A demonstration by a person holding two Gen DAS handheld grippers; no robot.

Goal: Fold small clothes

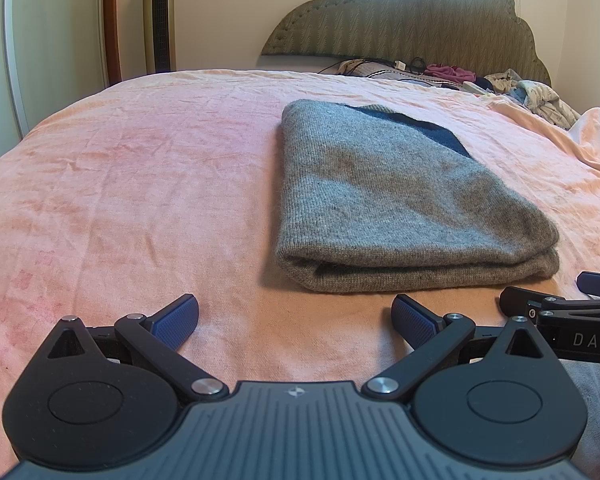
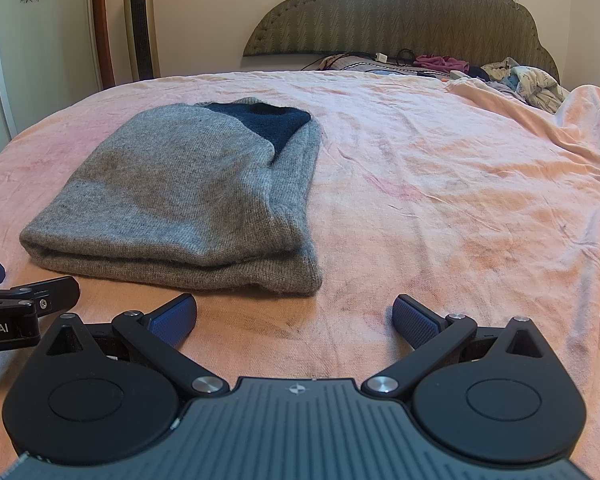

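A grey knit sweater (image 1: 396,200) lies folded into a thick rectangle on the pink bedspread (image 1: 140,184), with a dark blue patch at its far end. It also shows in the right wrist view (image 2: 188,196). My left gripper (image 1: 294,322) is open and empty, just short of the sweater's near edge and to its left. My right gripper (image 2: 294,322) is open and empty, near the sweater's near right corner. Each gripper shows at the edge of the other's view: the right gripper (image 1: 560,300) and the left gripper (image 2: 24,292).
A pile of loose clothes (image 2: 532,80) and cables lies by the padded headboard (image 2: 400,12) at the far right. A rumpled blanket fold (image 2: 580,128) rises at the right. A tower fan (image 2: 140,20) stands by the wall at the left.
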